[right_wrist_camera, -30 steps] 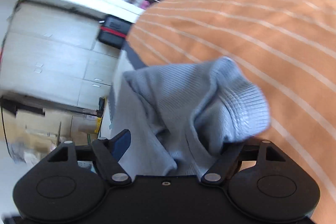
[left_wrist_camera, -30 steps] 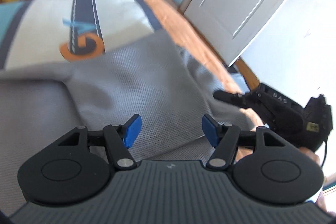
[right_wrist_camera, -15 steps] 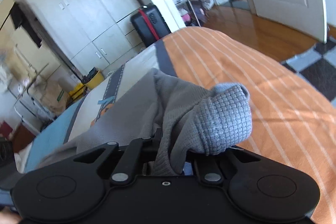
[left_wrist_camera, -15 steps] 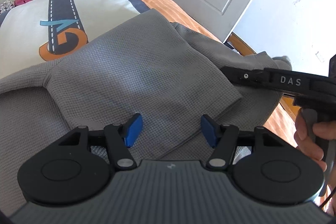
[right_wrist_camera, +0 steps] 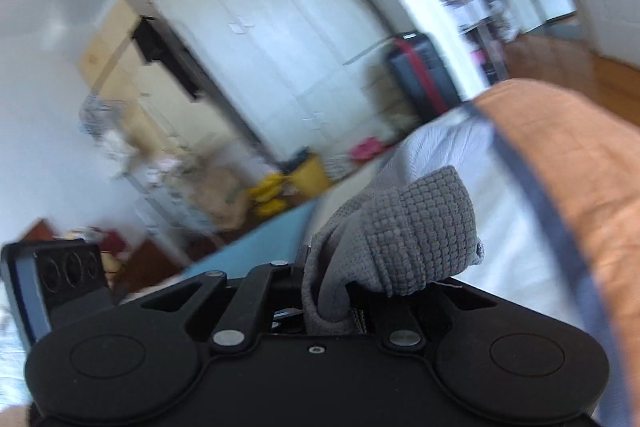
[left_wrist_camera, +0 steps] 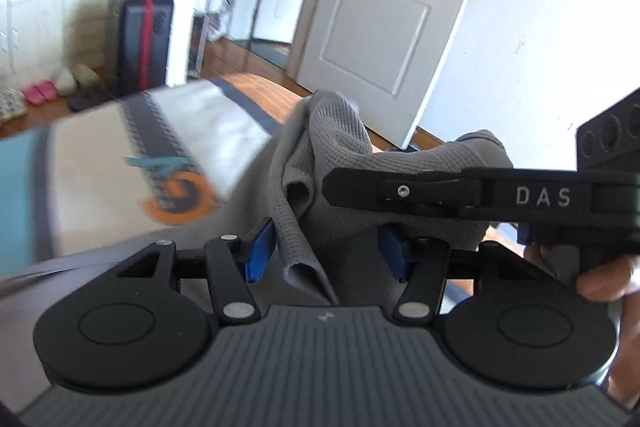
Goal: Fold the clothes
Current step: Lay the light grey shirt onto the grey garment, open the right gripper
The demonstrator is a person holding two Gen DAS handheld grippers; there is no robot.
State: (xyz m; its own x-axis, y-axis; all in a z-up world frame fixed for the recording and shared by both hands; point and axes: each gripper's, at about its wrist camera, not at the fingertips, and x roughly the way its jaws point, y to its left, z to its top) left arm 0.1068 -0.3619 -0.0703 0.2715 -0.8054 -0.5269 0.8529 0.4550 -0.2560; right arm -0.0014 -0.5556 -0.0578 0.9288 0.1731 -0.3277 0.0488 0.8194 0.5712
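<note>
The right tongs (right_wrist_camera: 352,301) are clamped on a bunched corner of the grey waffle-knit garment (right_wrist_camera: 416,231), so it could slip free if tugged. The left tongs (left_wrist_camera: 326,253) stand half apart and are closing, with a hanging fold between the blue pads (left_wrist_camera: 260,247), apparently not yet pinched. Beyond lies the bed (left_wrist_camera: 100,163).

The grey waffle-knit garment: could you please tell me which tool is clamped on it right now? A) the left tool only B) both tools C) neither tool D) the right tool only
D: the right tool is shut on a bunched fold of the grey waffle-knit garment, while the left tool stands apart around a hanging fold, its blue pads closing but not yet pressing.
</note>
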